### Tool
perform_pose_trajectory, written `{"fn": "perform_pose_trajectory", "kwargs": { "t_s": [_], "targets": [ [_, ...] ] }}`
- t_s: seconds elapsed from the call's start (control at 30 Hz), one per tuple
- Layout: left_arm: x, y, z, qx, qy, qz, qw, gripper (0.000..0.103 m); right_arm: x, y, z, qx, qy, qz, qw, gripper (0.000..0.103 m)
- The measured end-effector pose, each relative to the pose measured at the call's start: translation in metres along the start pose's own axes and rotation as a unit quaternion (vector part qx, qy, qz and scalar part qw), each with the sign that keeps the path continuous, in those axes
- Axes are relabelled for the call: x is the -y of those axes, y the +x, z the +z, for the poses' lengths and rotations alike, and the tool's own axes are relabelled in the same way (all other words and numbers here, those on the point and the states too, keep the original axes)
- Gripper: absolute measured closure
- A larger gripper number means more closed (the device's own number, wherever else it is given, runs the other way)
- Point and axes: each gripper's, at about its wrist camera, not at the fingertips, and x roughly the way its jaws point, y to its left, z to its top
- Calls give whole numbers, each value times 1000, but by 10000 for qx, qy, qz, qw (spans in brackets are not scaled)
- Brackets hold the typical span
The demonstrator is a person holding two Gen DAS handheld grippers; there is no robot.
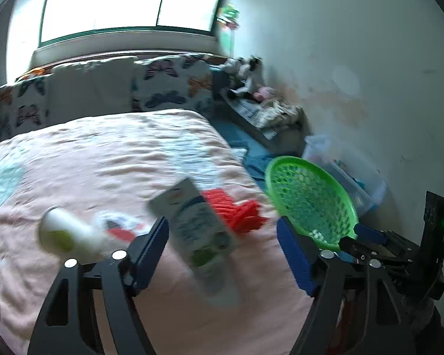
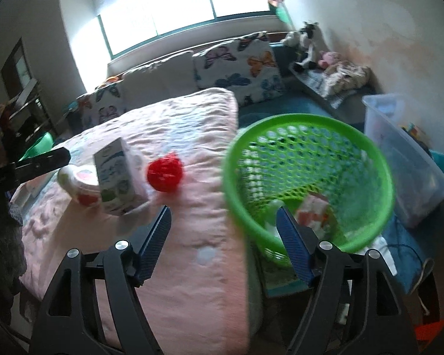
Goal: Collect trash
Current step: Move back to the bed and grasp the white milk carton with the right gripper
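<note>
Left gripper lines up on the carton while the basket waits at the bed's edge

Both tools stand wide and empty, the right gripper nearest the green plastic mesh basket, which already holds some scraps; likely next, the left closes across the blurred white-and-green cardboard carton on the quilted pink bedspread, beside a crumpled red net ball and a round white tub

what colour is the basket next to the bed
Bright green basket, with a mesh wall; the right wrist view shows it best.
</note>
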Motion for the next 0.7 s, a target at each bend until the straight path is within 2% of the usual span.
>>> {"fn": "perform_pose_trajectory", "kwargs": {
  "t_s": [0.33, 0.7],
  "targets": [
    [-69, -41, -22, 200, -663, 599, 9958, 27, -56, 27, 15, -202, -561, 551, 9967, 29],
    [-109, -60, -49, 145, -1114, 873, 9898, 25, -114, 64, 36, -383, -1105, 1102, 9870, 29]
  ]
}}
